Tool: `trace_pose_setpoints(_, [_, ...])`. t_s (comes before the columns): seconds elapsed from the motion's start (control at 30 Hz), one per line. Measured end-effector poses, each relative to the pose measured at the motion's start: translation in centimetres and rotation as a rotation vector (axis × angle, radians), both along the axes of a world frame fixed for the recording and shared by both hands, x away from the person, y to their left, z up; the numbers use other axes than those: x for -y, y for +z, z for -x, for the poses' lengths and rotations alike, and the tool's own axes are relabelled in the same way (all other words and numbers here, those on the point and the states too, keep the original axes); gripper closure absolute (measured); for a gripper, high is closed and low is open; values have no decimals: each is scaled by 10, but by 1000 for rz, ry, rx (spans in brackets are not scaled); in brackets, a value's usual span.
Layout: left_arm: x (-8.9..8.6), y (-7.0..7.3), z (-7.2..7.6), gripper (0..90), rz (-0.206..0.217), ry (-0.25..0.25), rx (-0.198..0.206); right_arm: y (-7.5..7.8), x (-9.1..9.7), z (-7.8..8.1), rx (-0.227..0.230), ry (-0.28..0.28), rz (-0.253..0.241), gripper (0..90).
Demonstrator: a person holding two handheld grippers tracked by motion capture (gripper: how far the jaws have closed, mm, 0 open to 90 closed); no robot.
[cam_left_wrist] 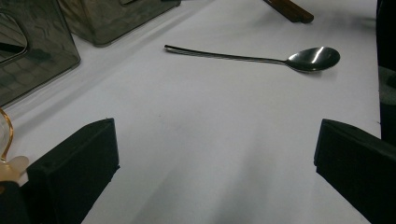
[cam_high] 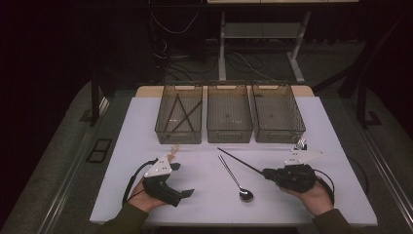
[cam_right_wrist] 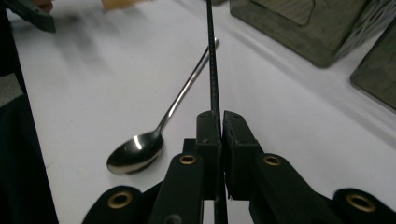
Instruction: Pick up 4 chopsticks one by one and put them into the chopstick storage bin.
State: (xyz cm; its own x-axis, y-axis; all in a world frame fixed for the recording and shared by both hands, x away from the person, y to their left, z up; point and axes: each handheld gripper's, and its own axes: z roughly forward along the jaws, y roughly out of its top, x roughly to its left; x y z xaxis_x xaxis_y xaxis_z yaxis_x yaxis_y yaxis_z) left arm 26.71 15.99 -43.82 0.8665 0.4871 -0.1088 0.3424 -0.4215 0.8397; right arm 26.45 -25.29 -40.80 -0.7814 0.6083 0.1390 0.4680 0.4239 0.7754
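**While the right jaws clamp a thin black stick, the left wait wide**

While the left gripper (cam_high: 181, 179) rests low at the near left of the table (cam_high: 146, 126) with its jaws spread wide and nothing between them, a gold-coloured thing I cannot identify lies just beside it (cam_high: 173, 150). Behind stand three smoky plastic bins in a row; the left bin (cam_high: 179, 119) already holds several dark sticks, crossed, while the middle bin (cam_high: 229, 118) and the right bin (cam_high: 278, 114) look nearly bare. At centre a steel spoon (cam_high: 235, 179) lies flat, bowl toward the person. The black chopstick (cam_high: 239, 160) slants up and left from the right gripper (cam_high: 267, 172), whose jaws pinch it near one end. It looks light, stiff and smooth, so held this far out it could pivot or slip; a hold nearer the middle would likely steady it. Its free tip crosses above the spoon's handle, and the bin walls stand between it and any drop.
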Motion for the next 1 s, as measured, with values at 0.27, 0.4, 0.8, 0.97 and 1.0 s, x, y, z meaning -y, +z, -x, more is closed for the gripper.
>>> trace_pose_setpoints(0.27, [1, 0, 0, 0, 9, 2, -3, 7, -10, -11, 20, -3, -16, 857])
trace_pose_setpoints(0.4, [1, 0, 0, 0, 10, 3, -2, 11, -14, -16, 31, -12, -27, 857])
trace_pose_setpoints(0.8, [0, 0, 0, 0, 8, 2, -4, 19, -30, -36, 50, -19, -54, 857])
trace_pose_setpoints(0.97, [0, 0, 1, 0, 8, 3, -4, 21, -39, -42, 51, -21, -69, 857])
trace_pose_setpoints(1.0, [0, 0, 1, 0, 9, 5, -5, 22, -40, -44, 52, -20, -73, 857])
